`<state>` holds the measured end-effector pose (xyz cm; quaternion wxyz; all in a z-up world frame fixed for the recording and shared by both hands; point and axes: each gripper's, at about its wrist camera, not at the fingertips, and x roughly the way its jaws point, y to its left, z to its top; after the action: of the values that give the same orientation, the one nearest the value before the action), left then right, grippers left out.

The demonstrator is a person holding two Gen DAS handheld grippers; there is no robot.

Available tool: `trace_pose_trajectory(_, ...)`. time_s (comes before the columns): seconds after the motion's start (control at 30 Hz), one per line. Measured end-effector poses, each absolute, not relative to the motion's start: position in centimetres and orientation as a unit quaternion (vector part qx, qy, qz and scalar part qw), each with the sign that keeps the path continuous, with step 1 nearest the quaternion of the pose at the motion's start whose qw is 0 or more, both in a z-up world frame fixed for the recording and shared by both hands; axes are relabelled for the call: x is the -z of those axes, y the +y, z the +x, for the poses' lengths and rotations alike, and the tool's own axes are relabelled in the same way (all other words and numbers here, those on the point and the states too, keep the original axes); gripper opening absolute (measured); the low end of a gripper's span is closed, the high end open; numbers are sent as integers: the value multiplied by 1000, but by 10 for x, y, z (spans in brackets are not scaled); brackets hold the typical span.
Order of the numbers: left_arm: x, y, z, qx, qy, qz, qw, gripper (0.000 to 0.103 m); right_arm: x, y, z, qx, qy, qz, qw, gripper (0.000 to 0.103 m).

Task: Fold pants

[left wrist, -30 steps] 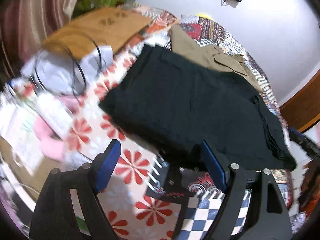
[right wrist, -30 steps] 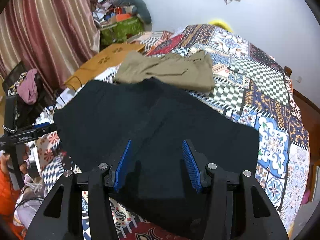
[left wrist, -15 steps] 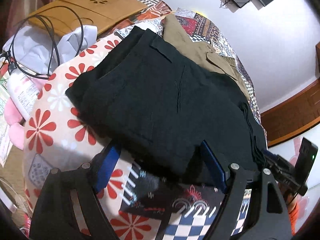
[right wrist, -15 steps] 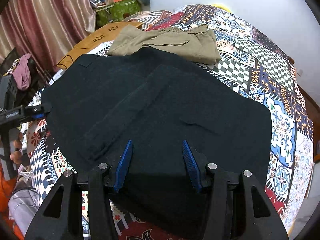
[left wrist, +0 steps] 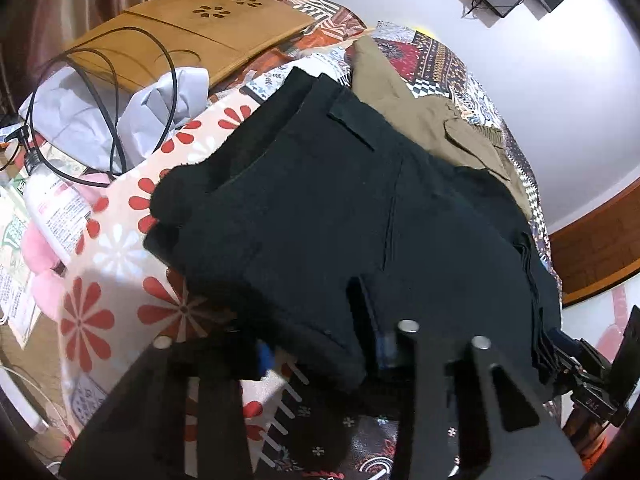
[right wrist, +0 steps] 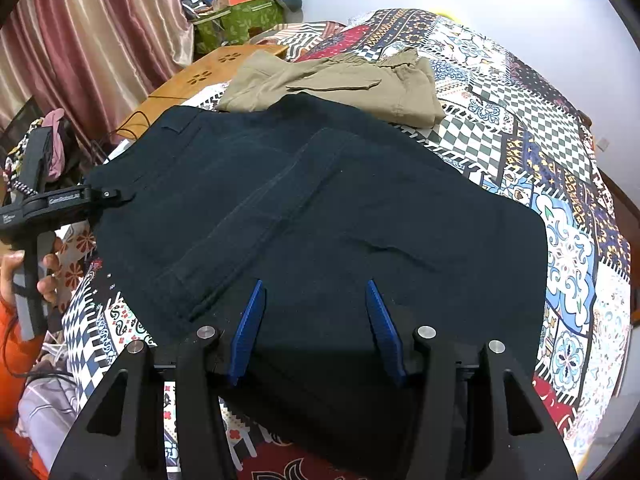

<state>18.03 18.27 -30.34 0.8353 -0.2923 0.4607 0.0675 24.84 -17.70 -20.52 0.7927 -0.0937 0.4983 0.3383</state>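
Black pants (left wrist: 360, 216) edge pinched in closing left hand-held gripper (left wrist: 324, 356); right hand-held gripper (right wrist: 316, 328) unclenched above.

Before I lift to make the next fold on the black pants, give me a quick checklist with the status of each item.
1. Left gripper on black pants: ok; jaws have just been closing, fabric edge bunched between them.
2. Right gripper gripping: not ok; jaws apart over the cloth.
3. Khaki pants clear of the black pair: not ok; the edges overlap.
4. Black cable clear of the pants: ok.
5. Pants lying flat: ok, slight creases.
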Motion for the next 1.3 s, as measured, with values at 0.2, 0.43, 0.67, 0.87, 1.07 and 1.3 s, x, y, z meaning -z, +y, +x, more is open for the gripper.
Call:
trace_pose_trajectory(0.2, 276, 173, 180, -80, 440, -238, 862, 21, 205, -178, 250, -340, 499, -87, 792, 50)
trace_pose_trajectory(0.43, 212, 133, 187, -76, 384, -121, 912, 19, 194, -197, 258, -332, 492, -49, 804, 50)
trace_pose_trajectory(0.67, 159, 87, 203, -34, 338, -54, 939, 18, 171, -250, 264, -287, 463, -16, 838, 50)
trace_pose_trajectory(0.87, 120, 46, 212, 10, 306, -17, 952, 17, 181, -298, 263, -240, 477, 5, 846, 50)
trace_pose_trajectory(1.07, 97, -8, 217, 70, 288, 23, 955, 17, 210, -325, 257, -224, 509, 23, 831, 50)
trace_pose_trajectory(1.3, 101, -69, 226, 145, 301, 46, 941, 16, 220, -329, 252, -235, 511, 44, 826, 50)
